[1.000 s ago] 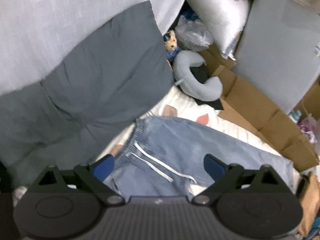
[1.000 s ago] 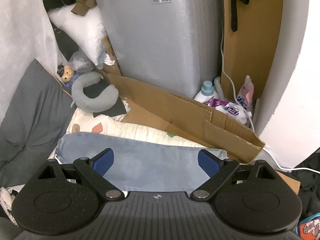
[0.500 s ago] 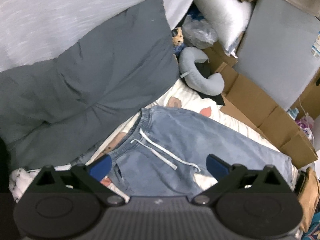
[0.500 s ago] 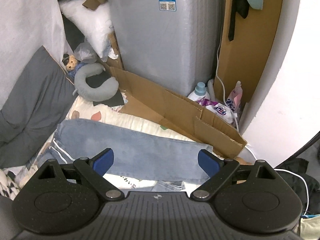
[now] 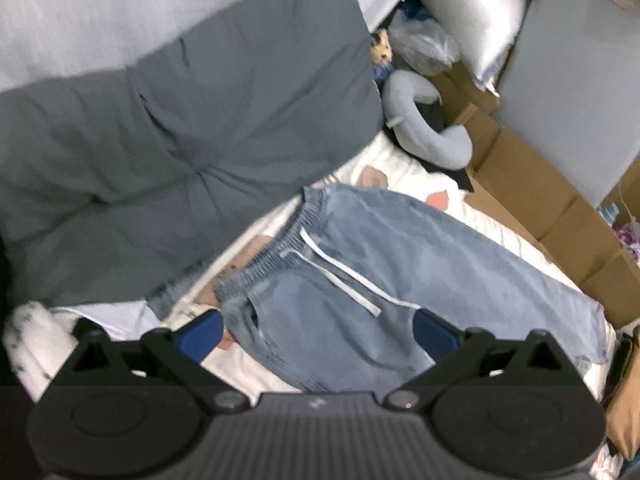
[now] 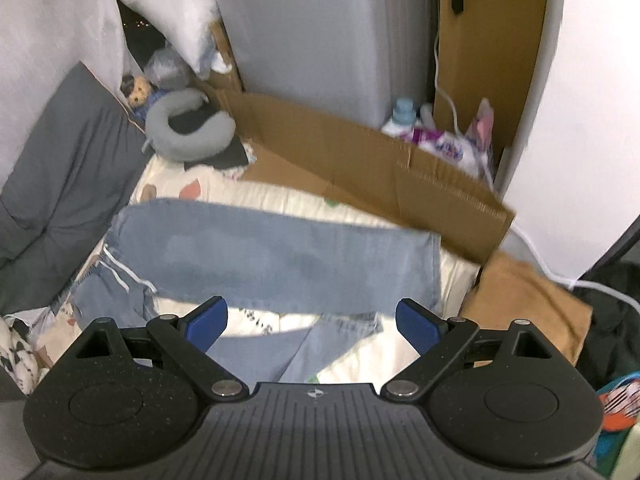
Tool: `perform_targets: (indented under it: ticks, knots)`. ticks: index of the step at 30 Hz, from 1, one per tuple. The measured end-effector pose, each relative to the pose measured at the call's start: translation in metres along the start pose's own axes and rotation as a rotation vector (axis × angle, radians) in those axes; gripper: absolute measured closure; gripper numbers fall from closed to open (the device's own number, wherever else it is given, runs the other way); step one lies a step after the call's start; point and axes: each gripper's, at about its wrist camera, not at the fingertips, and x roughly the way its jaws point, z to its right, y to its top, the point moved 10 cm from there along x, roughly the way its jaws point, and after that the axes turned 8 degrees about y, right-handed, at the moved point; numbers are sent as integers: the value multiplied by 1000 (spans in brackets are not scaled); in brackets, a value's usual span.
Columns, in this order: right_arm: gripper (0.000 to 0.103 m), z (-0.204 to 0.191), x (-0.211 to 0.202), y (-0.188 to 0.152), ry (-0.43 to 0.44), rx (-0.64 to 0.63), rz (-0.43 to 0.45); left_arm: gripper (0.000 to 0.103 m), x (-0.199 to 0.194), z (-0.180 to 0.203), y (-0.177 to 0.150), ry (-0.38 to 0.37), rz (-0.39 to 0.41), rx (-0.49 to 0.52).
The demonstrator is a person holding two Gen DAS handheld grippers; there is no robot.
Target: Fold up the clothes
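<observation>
Cluttered home bedroom — bed (image 6: 400, 216), pillow (image 5: 192, 128), detergent (image 6: 402, 118).

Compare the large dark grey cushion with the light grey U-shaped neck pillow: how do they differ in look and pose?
The large dark grey cushion is broad, roughly rectangular and creased, while the light grey U-shaped neck pillow is a smooth curved tube. The cushion looks far bigger than the neck pillow. The cushion borders the waistband end of the light blue drawstring jeans; the neck pillow lies beyond it, by the brown cardboard. Both are soft, grey and untouched by either gripper.
</observation>
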Motion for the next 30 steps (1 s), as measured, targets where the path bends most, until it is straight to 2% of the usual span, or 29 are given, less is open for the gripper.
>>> perform_targets:
  ticks: [6,9,14,20,27,30]
  knots:
    - [9,5,52,-51,2,-24,1,1,37,14,-41,-24,-29,43]
    - [10,9,78,-74,-4,-2,1,2,57,18,-62,-38,-53,48]
    - [15,21,116,-101,-5,47,20,3,93,17,-91,-21,-87,60]
    - [24,29,160,-124,-40,106,2,10,137,7,-119,8,-129,47]
    - [35,29,211,-139,-70,126,-20,12,178,-3,-138,40,-165,46]
    - [35,27,235,-141,-83,125,-33,12,192,-5,-145,49,-179,45]
